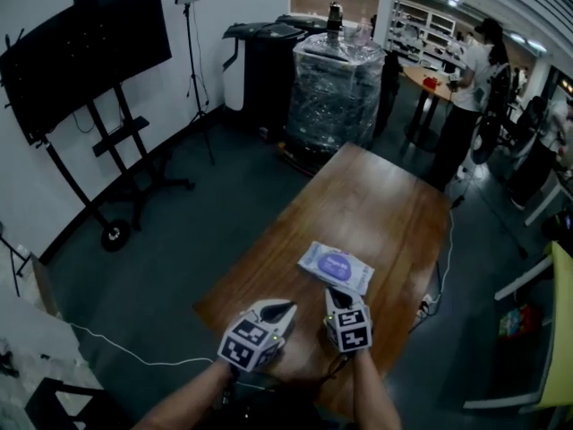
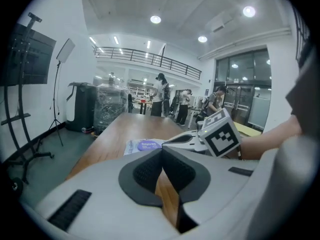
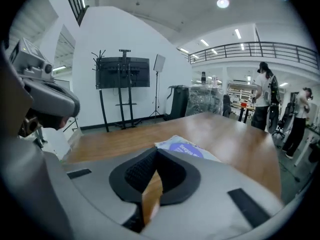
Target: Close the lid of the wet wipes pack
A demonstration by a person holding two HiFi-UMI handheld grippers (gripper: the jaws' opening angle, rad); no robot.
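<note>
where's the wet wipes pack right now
In the head view the wet wipes pack lies flat on the wooden table, toward its near end, just beyond the right gripper.

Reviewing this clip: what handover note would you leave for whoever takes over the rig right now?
Left gripper: shut, empty, over the table's near end.
Right gripper: shut, empty, just short of the pack.
White wet wipes pack: lies flat on the brown wooden table; neither gripper touches it.
Done: its purple oval lid looks flat, apparently closed.
Left: check that the lid is pressed fully down.
</note>
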